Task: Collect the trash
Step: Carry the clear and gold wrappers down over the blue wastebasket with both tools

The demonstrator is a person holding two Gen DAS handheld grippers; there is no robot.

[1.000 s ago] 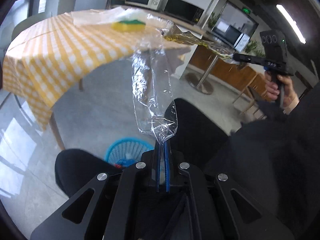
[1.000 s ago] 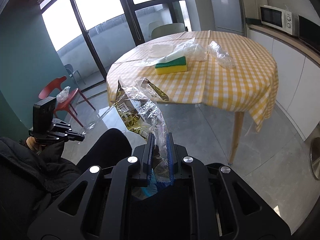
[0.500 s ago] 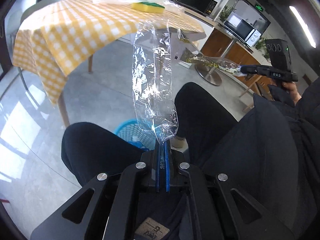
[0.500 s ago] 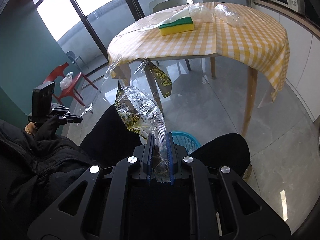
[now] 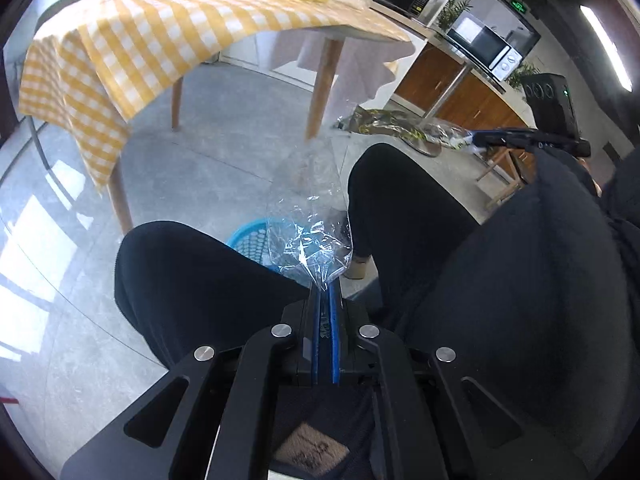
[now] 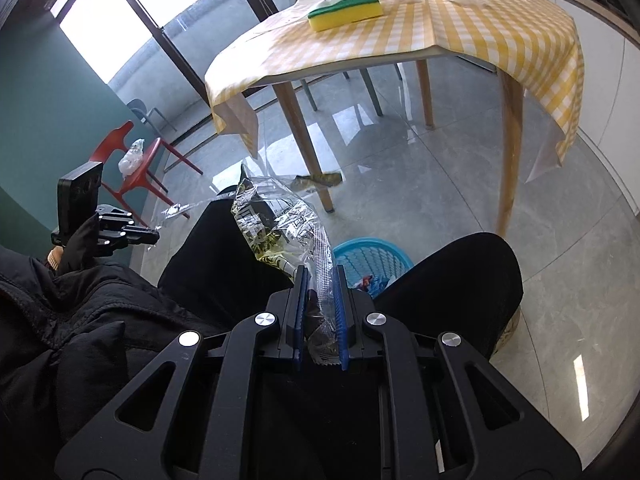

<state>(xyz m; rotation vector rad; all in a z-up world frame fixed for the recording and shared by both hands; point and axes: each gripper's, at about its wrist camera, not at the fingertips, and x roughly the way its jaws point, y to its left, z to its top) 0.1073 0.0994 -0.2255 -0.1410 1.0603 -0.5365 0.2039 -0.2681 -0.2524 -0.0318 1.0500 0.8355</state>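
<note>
Left tongs (image 5: 325,292) are pinched together on the tail of a clear plastic wrapper (image 5: 308,236), which stands up past the tips. Right tongs (image 6: 319,276) are clamped on a crinkled printed wrapper (image 6: 276,220), gold and black under clear film. Blue basket (image 6: 370,262) sits on the floor between the person's knees, just beyond and below both sets of tips; some trash is already in it.

Step in hand, as a judgement: drop both wrappers into the basket. To do it well:
- bring each set of tips over the basket opening before letting go, since light film drifts and a knee is close on either side
- tilt the tips down so the wrapper hangs clear of the trousers
- let go one side at a time (static may keep film stuck to a pad, so a small shake may be needed)

Versus one second ago: both tongs have dropped from table height towards the lap, the checked table (image 6: 460,20) now sits well above and ahead of the tips, and the basket shows in the right view. Sponge (image 6: 346,10) and loose plastic remain on the table.
</note>
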